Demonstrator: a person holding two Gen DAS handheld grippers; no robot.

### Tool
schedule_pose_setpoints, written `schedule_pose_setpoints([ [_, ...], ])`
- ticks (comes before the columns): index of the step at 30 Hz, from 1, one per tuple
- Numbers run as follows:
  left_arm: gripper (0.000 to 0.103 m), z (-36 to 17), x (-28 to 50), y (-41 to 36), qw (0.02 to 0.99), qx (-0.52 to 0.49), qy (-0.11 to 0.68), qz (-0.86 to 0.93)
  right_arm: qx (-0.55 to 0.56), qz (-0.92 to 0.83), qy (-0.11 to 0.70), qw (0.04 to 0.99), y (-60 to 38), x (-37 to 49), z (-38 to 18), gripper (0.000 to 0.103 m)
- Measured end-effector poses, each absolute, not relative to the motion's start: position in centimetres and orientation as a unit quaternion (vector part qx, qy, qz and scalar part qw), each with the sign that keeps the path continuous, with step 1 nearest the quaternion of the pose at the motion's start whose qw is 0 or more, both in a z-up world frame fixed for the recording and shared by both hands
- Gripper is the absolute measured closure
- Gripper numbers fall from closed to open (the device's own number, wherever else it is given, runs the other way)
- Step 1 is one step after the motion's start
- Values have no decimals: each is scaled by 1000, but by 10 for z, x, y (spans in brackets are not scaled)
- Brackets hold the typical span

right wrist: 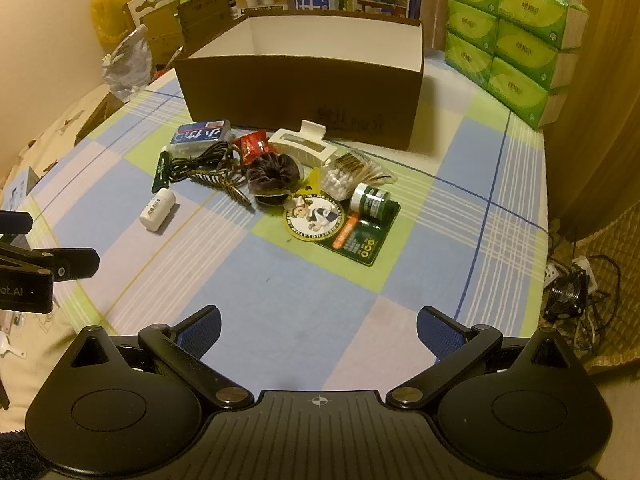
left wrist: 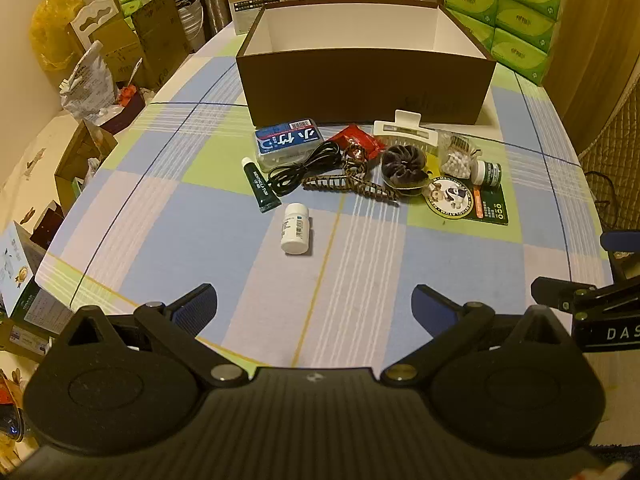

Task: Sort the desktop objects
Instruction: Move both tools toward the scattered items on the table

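Grippers, left [left wrist: 314, 300] and right [right wrist: 319, 322], both gape wide, empty; we'd grab white bottle [left wrist: 295, 229] across its middle, then box [left wrist: 360, 92].

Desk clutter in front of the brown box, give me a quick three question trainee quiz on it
1. True or false: the white pill bottle lies on its side, apart from the pile.
2. Which touches the black cable? A) green tube B) tissue packs
3. Fill in: both the left gripper and right gripper are ___.

Key: 1 true. 2 A. 3 open, and no item can be seen inside the brown box.
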State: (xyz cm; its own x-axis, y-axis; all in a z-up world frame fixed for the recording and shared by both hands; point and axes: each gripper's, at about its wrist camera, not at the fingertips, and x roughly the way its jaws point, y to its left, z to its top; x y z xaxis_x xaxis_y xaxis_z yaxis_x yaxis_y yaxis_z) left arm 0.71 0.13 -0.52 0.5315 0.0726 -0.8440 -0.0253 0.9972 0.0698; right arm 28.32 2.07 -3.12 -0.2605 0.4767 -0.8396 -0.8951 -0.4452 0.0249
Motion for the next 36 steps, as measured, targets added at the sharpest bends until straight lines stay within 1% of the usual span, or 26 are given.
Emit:
schedule_pose_setpoints([
  [26,1,-9,12,1,869,-3,489,76,-402,746,262,463,23,279,-30,2],
  [36,1,-10,13,0,860,-45,487,148,-401,745,262,463,23,282,-30,2],
])
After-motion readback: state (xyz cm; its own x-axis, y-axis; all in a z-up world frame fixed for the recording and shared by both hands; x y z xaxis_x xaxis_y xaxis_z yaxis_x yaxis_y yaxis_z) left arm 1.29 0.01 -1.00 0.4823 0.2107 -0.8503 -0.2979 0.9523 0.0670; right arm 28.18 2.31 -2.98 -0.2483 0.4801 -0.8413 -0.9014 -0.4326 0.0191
